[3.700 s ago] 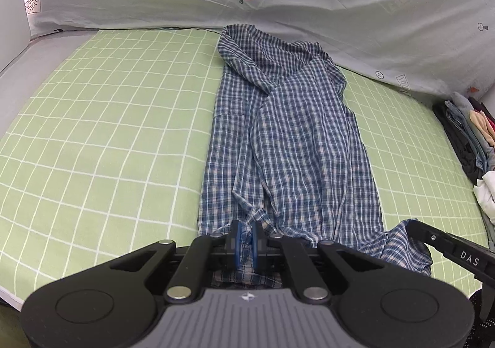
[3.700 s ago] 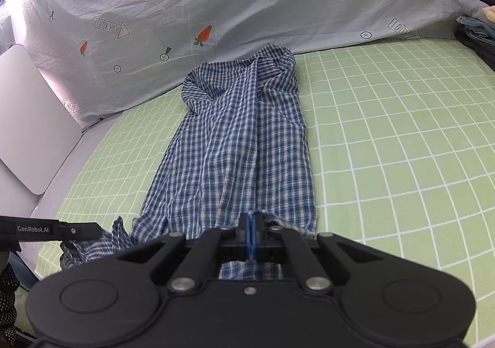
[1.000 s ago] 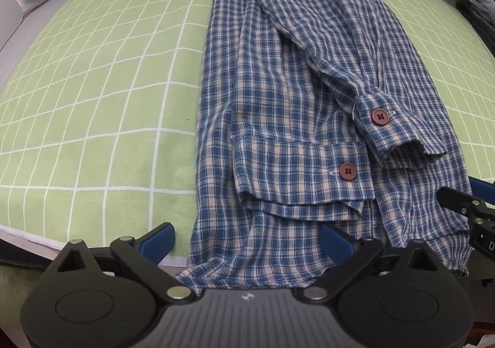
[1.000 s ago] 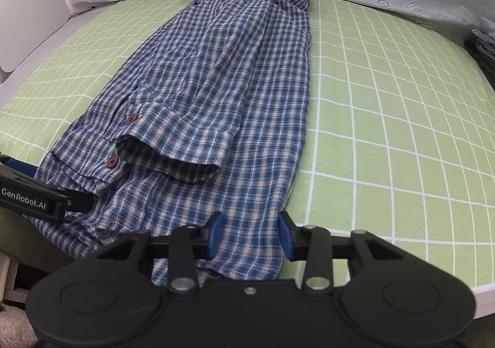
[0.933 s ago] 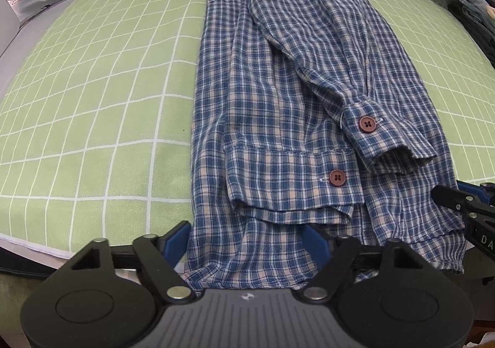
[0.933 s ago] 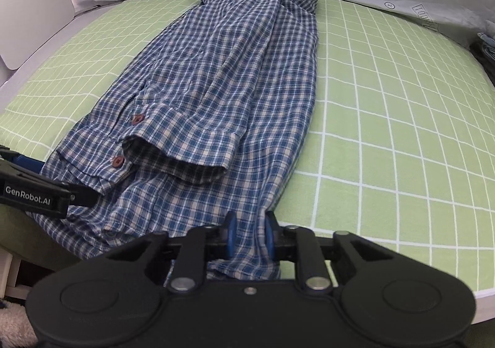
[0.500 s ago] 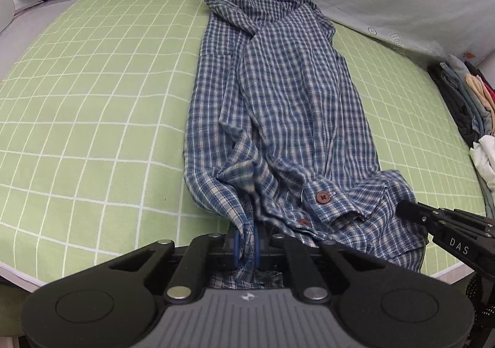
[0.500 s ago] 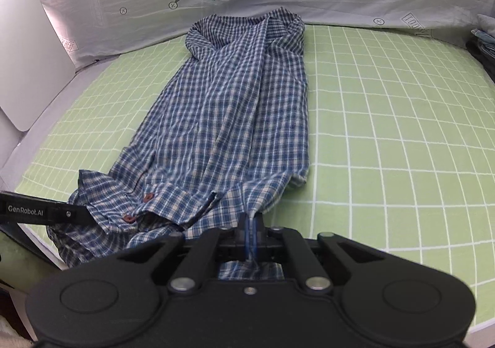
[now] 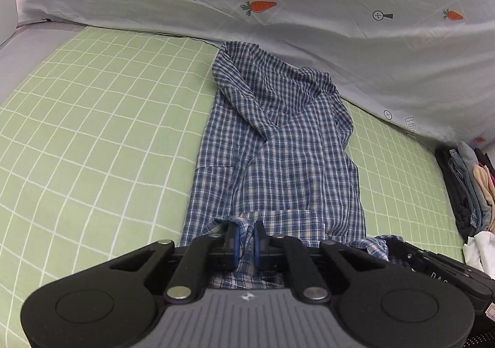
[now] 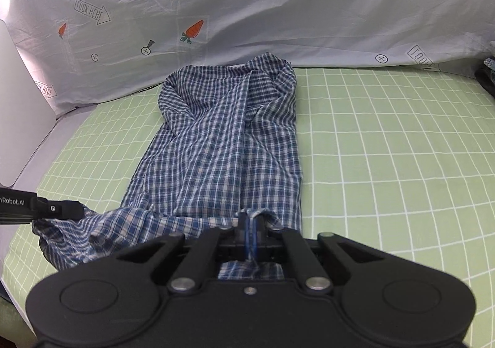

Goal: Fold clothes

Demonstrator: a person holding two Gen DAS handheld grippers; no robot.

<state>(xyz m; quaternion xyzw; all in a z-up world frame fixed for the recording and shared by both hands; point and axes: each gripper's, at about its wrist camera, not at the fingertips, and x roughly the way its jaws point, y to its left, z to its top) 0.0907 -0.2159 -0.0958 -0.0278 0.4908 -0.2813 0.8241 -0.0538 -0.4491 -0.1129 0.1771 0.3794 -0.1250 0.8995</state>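
Observation:
A blue plaid shirt (image 9: 278, 143) lies lengthwise on the green checked sheet (image 9: 102, 137), collar at the far end by the grey backdrop. Its near hem is raised off the bed and doubled toward the collar. My left gripper (image 9: 245, 242) is shut on the hem's left corner, a bunch of cloth pinched between the blue pads. My right gripper (image 10: 250, 235) is shut on the right corner of the same plaid shirt (image 10: 229, 150). The left gripper (image 10: 65, 209) shows at the left edge of the right wrist view, holding the hem.
A grey sheet with carrot prints (image 9: 260, 6) hangs behind the bed. A stack of folded clothes (image 9: 470, 184) lies at the bed's right edge. A white panel (image 10: 18, 119) stands at the left. Bare green sheet (image 10: 386, 146) lies on both sides of the shirt.
Both grippers shut on the shirt's near hem, then rose and moved toward the collar, carrying the hem over the body. The cuffs with red buttons are now hidden under the fold.

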